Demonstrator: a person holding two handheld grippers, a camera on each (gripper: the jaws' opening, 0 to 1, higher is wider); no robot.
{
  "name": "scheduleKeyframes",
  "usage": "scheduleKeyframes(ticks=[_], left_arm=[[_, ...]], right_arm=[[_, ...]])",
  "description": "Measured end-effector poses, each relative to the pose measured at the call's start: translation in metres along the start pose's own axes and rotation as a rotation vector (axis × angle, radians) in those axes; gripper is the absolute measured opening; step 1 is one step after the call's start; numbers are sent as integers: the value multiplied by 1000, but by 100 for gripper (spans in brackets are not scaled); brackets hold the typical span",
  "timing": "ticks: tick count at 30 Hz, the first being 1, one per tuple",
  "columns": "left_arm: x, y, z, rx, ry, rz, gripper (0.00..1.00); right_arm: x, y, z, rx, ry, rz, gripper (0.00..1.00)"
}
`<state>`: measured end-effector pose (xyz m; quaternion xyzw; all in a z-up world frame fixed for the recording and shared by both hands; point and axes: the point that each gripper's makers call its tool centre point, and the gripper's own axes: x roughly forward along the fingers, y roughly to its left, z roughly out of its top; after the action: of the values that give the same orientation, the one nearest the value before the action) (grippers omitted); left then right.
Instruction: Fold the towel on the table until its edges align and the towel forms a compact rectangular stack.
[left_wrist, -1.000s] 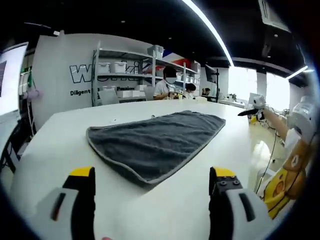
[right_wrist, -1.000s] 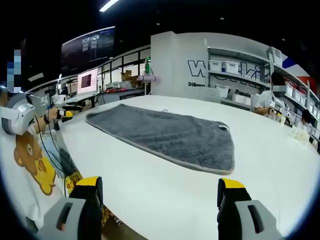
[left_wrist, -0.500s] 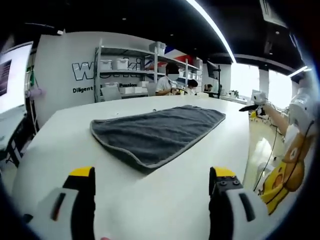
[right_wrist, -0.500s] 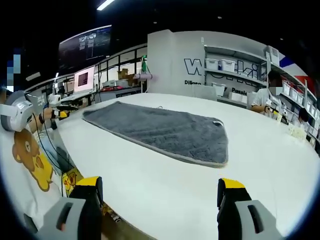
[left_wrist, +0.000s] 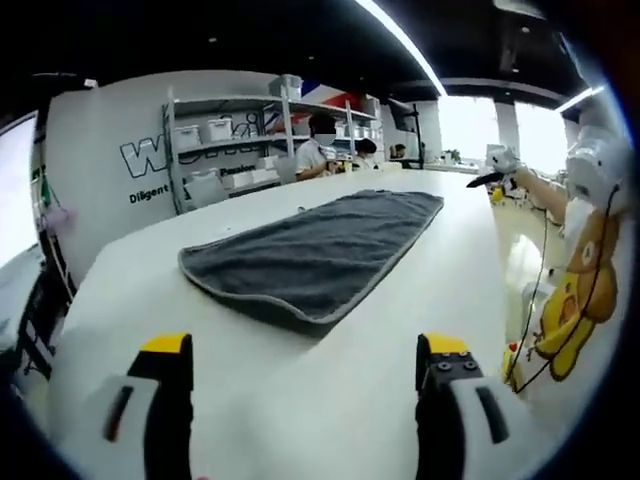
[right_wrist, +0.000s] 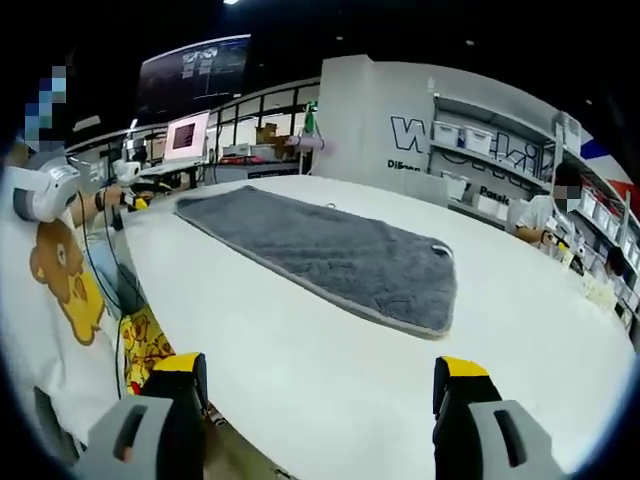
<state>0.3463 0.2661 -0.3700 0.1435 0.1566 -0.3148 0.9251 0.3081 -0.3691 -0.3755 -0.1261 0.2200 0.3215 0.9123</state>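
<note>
The grey towel (left_wrist: 315, 255) lay flat on the white table (left_wrist: 400, 330), at 12 o'clock from the left gripper (left_wrist: 305, 375). Both the left and right gripper (right_wrist: 325, 395) stood wide apart, empty.

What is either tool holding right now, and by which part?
Nothing is held. The left tool and right tool both stand open above the white table, short of the flat grey terry towel.

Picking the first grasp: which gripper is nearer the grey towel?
Left, slightly. The left gripper hovers just short of the grey towel; the right gripper faces more bare table before it.
</note>
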Motion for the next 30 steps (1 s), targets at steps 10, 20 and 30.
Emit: scheduleKeyframes(ticks=[10, 20, 30], left_arm=[[25, -5, 13, 268, -27, -216, 79], [47, -7, 18, 419, -7, -409, 68], [60, -4, 6, 534, 7, -489, 52]], right_arm=[[-4, -1, 2, 3, 11, -3, 98], [-14, 12, 11, 3, 22, -36, 98], [-20, 21, 16, 10, 39, -77, 98]])
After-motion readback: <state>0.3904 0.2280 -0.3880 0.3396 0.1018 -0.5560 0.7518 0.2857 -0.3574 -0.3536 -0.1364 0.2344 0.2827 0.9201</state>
